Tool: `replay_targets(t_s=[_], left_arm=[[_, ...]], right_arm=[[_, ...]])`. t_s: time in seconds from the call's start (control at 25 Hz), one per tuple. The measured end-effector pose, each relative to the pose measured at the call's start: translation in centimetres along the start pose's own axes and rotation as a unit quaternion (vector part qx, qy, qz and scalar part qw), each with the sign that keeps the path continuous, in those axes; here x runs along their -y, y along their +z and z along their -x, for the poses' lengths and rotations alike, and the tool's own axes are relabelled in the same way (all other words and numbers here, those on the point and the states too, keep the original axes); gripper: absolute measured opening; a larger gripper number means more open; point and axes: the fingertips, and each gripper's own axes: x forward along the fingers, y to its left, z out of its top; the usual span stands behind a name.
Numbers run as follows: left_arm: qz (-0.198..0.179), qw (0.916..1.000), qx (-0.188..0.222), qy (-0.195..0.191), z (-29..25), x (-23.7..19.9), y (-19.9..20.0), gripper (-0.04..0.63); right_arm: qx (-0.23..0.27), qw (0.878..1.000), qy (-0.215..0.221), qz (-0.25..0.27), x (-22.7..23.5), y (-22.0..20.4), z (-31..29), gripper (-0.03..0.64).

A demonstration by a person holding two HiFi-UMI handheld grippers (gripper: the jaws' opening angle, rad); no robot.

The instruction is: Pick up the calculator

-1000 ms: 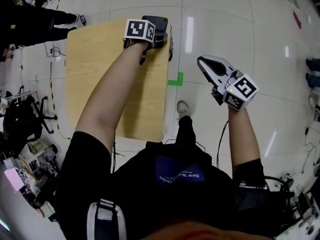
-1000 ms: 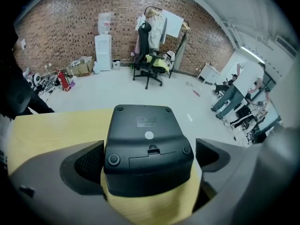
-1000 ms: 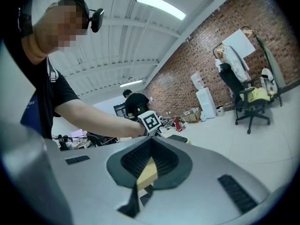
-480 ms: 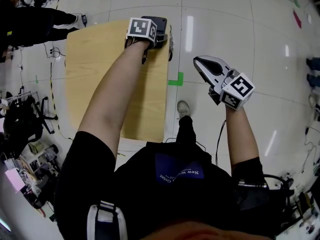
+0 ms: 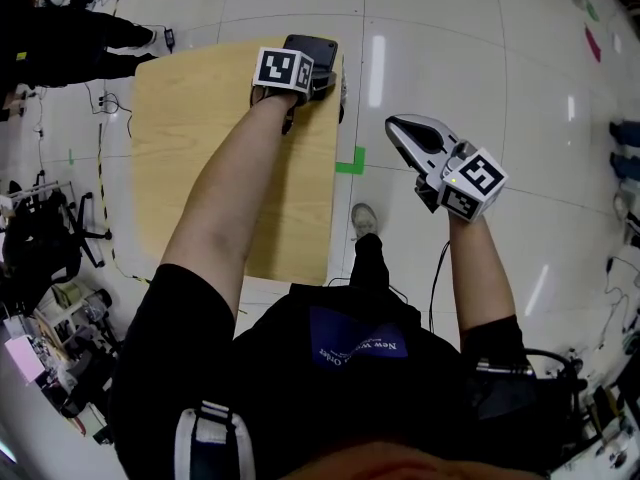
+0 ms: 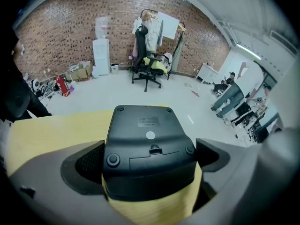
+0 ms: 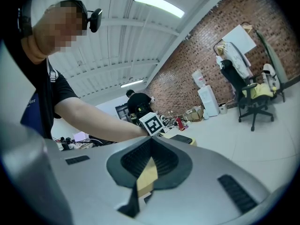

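The black calculator (image 5: 312, 46) lies underside up on the far right corner of the wooden table (image 5: 190, 148). In the left gripper view, the calculator's (image 6: 147, 139) battery cover and rubber feet show. My left gripper (image 5: 306, 72) reaches over that corner, and its jaws close against the two long sides of the calculator (image 6: 150, 159). My right gripper (image 5: 396, 124) hangs over the floor to the right of the table, jaws shut on nothing (image 7: 151, 142). The right gripper view shows the calculator (image 7: 181, 138) and the left gripper's marker cube (image 7: 152, 124) from the side.
A person in black (image 5: 60, 38) stands at the table's far left corner. Green tape (image 5: 350, 158) marks the floor beside the table's right edge. Cables and gear (image 5: 40, 238) crowd the floor on the left. An office chair (image 6: 147, 64) stands beyond the table.
The right gripper has drifted a little left, toward the table. The left gripper's cube has shifted slightly, while the calculator stays at the table corner.
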Motion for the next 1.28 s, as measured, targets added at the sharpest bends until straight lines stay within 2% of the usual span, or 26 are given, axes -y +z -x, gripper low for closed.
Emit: replay_targets(t_s=[0.16,0.24,0.32,0.48,0.64,0.76,0.92,1.12,1.16,1.28], left_arm=[[-0.003,0.9998,0.010,-0.019,0.4,0.2,-0.2,0.588],[0.016,0.9989,0.018,-0.040,0.6,0.4,-0.1,0.588],[0.051,0.9959,0.033,-0.067,1.2,0.3,0.1,0.588],[0.113,0.9837,0.071,-0.120,2.9,0.1,-0.2,0.588],[0.159,0.9637,0.119,-0.178,5.4,0.0,-1.4,0.588],[0.192,0.9374,0.171,-0.235,8.7,0.4,-2.3,0.588],[0.235,0.8934,0.240,-0.299,14.3,0.2,-4.1,0.588],[0.257,0.8414,0.305,-0.365,22.4,0.6,-7.6,0.588],[0.266,0.8272,0.315,-0.382,24.1,1.0,-8.5,0.588],[0.318,0.7657,0.345,-0.441,29.4,2.0,-11.4,0.588]], right_arm=[[-0.001,1.000,0.000,0.002,-0.2,0.1,0.2,-0.015],[-0.001,1.000,0.000,0.001,-0.4,0.1,0.3,-0.015],[0.000,1.000,0.002,0.001,-0.7,0.2,0.1,-0.015],[-0.003,1.000,0.007,0.001,-1.6,0.4,-0.3,-0.015],[-0.004,1.000,0.016,0.004,-2.9,0.5,-0.9,-0.015],[-0.006,1.000,0.023,0.004,-4.5,0.4,-1.5,-0.015],[-0.020,0.999,0.044,0.011,-7.2,0.5,-3.0,-0.015],[-0.034,0.996,0.075,0.020,-11.5,1.3,-5.0,-0.015],[-0.033,0.996,0.083,0.016,-12.8,1.6,-5.4,-0.015],[-0.037,0.993,0.109,0.016,-17.0,2.7,-6.4,-0.015]])
